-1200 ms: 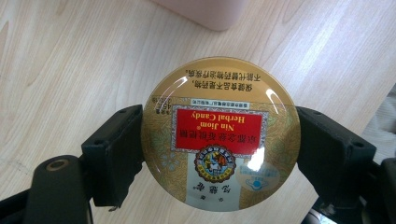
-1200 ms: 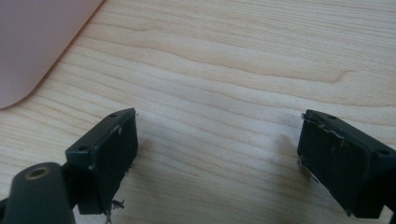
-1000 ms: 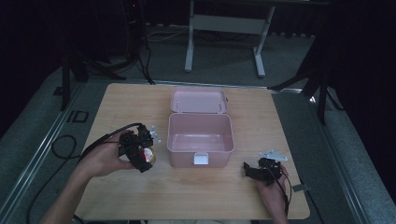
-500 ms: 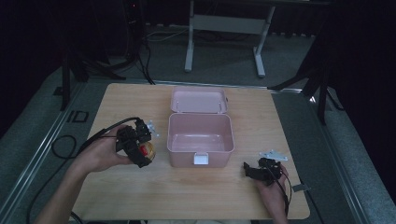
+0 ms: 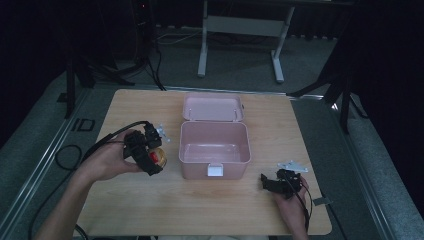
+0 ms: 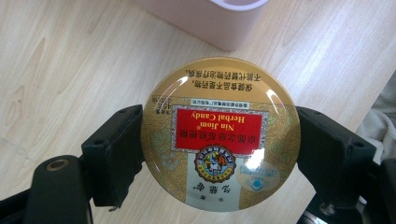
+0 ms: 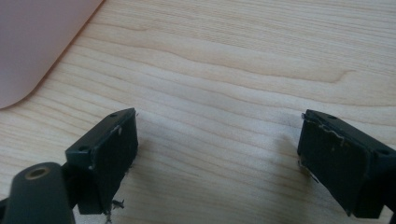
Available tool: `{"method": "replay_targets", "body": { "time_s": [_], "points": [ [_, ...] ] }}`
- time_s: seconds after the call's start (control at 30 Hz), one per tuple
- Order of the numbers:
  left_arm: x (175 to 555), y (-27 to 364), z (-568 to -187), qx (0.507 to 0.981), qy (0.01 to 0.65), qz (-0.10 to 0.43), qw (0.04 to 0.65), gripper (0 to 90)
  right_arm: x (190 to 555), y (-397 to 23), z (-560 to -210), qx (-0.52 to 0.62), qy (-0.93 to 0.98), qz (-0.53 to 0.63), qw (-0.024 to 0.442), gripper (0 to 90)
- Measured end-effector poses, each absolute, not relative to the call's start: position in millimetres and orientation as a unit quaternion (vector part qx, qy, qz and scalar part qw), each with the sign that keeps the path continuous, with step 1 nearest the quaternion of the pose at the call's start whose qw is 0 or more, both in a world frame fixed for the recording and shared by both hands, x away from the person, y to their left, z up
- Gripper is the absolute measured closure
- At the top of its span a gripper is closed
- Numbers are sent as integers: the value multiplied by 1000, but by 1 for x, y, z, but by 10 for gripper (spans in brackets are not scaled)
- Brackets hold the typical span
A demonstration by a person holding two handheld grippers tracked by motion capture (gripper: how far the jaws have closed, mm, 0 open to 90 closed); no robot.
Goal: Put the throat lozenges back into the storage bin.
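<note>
From my remote station, at the left of the wooden bench (image 5: pixel 125 210), my left gripper (image 5: pixel 150 154) is raised in the person's left hand (image 5: pixel 107 162), its jaws clamped on the rim of a round herbal candy tin (image 6: pixel 220 134); in the left gripper view the gold lid with its red label reads upside down, a black jaw pressed against each side, and the light wood lies below it; in the high view the tin (image 5: pixel 157 157) sits just left of the pink storage box (image 5: pixel 215 155), close to its front left corner but apart from it. At centre, the box stands open, its lid (image 5: pixel 213 108) tipped back and its inside bare, a white latch on its front wall. At the right, my right gripper (image 5: pixel 272 184) rests low near the bench's front edge in the person's right hand (image 5: pixel 292 205); in the right gripper view its jaws stand wide apart with only wood grain between them, and a corner of the pink box (image 7: pixel 37 42) shows at the upper left.
</note>
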State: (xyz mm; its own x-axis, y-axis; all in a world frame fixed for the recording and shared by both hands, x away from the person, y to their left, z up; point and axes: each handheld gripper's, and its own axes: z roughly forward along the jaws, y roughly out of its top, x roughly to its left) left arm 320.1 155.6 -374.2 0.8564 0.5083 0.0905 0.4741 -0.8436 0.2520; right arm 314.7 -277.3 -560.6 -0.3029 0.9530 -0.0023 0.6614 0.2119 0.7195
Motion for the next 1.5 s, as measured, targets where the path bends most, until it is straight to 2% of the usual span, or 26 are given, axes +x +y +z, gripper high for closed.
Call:
{"method": "replay_targets", "body": {
  "time_s": [1.5],
  "points": [
    [346,131,-352,961,240,86,105,207,315,-277,-561,542,744,315,232,120]
  ]
}}
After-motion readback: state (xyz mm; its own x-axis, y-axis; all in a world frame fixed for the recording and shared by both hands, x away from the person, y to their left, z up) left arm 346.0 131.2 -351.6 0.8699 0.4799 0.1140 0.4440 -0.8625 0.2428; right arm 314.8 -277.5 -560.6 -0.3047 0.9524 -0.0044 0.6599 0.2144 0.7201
